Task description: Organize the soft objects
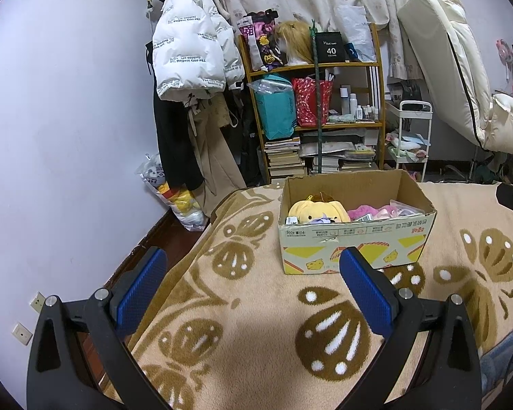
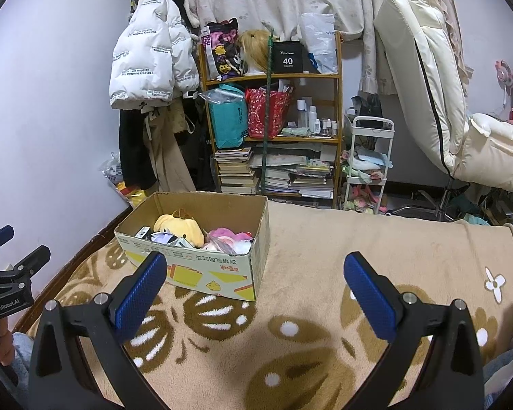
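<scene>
A cardboard box (image 1: 355,246) (image 2: 201,266) stands on the beige patterned blanket (image 1: 256,307) (image 2: 307,324). Inside it lie a yellow plush toy (image 1: 316,210) (image 2: 181,227) and pink soft items (image 1: 369,212) (image 2: 227,235). My left gripper (image 1: 253,263) hangs open over the blanket in front of the box, nothing between its blue pads. My right gripper (image 2: 254,266) is also open and empty, to the right of the box front. The left gripper also shows at the left edge of the right wrist view (image 2: 7,273), held by a hand (image 2: 3,341).
Behind the bed stand a wooden shelf (image 1: 311,102) (image 2: 273,112) with bags and books, hanging coats (image 1: 188,51) (image 2: 150,58), a white cart (image 2: 366,164), and a cream chair (image 2: 444,102). A plastic bag of toys (image 1: 174,194) sits on the floor by the wall.
</scene>
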Demonstrator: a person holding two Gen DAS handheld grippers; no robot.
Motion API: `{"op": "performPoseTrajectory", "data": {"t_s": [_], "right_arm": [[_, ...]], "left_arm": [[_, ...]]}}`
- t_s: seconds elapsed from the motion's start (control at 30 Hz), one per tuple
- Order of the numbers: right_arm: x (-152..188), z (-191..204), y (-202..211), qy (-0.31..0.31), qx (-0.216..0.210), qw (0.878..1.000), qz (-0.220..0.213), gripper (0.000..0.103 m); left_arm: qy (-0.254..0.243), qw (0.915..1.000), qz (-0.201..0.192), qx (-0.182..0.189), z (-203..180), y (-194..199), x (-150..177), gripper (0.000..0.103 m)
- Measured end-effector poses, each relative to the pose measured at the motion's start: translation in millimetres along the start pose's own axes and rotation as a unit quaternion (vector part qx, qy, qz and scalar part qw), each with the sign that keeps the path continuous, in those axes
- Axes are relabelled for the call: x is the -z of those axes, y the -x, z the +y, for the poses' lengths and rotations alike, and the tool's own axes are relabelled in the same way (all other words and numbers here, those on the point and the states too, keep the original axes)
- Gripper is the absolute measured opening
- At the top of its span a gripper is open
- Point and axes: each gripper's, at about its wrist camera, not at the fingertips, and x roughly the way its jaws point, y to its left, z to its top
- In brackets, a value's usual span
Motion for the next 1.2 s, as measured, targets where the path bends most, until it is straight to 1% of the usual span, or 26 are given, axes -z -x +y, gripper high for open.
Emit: {"op": "performPoseTrajectory", "data": {"t_s": [0.53, 1.2], "right_arm": [[-0.6, 1.8, -0.7, 0.000, 0.001, 1.000, 0.001, 0.103], [-2.6, 1.2, -0.6, 0.000, 0.001, 1.000, 0.001, 0.103]], "left_arm": [[-0.006, 1.0000, 0.005, 0.000, -2.2, -0.4, 6.8, 0.100], [-0.007, 1.0000, 0.005, 0.001, 0.2, -0.3, 6.0, 0.100]]}}
